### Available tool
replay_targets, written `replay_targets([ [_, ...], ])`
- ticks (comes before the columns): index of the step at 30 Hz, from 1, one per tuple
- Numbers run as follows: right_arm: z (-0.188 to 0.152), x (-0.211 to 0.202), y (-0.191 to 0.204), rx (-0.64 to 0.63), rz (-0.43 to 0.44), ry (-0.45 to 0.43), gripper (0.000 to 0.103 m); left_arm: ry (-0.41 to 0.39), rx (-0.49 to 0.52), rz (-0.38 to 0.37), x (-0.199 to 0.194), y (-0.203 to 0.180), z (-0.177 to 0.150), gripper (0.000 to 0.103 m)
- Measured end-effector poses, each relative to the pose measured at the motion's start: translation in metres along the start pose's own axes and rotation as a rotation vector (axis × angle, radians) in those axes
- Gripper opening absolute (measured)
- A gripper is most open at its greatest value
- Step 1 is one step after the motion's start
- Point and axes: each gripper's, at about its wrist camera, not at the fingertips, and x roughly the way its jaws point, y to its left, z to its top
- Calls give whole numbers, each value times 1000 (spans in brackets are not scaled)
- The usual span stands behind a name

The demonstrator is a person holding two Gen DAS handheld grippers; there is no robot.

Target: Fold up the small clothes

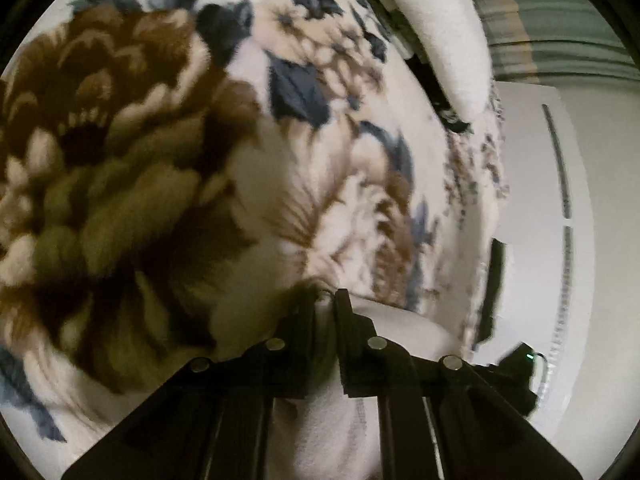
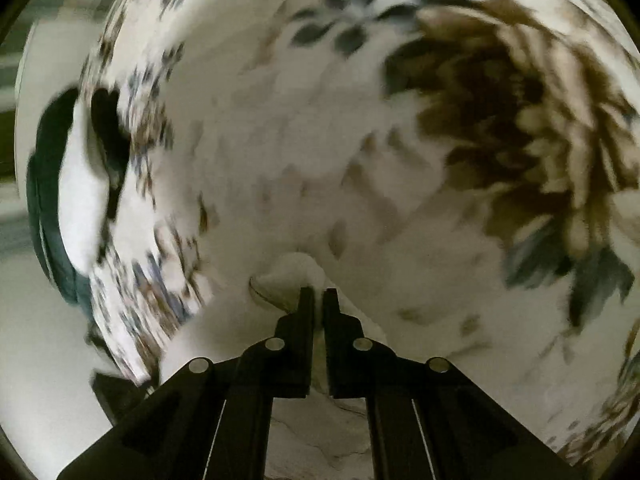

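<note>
Left gripper [image 1: 327, 300] pinches the floral fleece cloth [image 1: 168, 152]; right gripper [image 2: 319, 296] pinches its white edge too. No readable writing.

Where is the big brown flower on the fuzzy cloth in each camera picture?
Left wrist view: the big brown flower on the fluffy white floral cloth fills the left half, left of the left gripper.
Right wrist view: the flower sits upper right, above and right of the right gripper.
Shared landmark: the dark blue leaves printed beside the flower.
</note>
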Motion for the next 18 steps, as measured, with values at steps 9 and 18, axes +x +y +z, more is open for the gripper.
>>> replay_targets([
  [9,5,18,-13,-124,171,196,68,46,-59,-153,-21,24,-30,68],
  [18,1,48,-5,-138,268,220,23,47,-9,-138,9,0,-32,29],
])
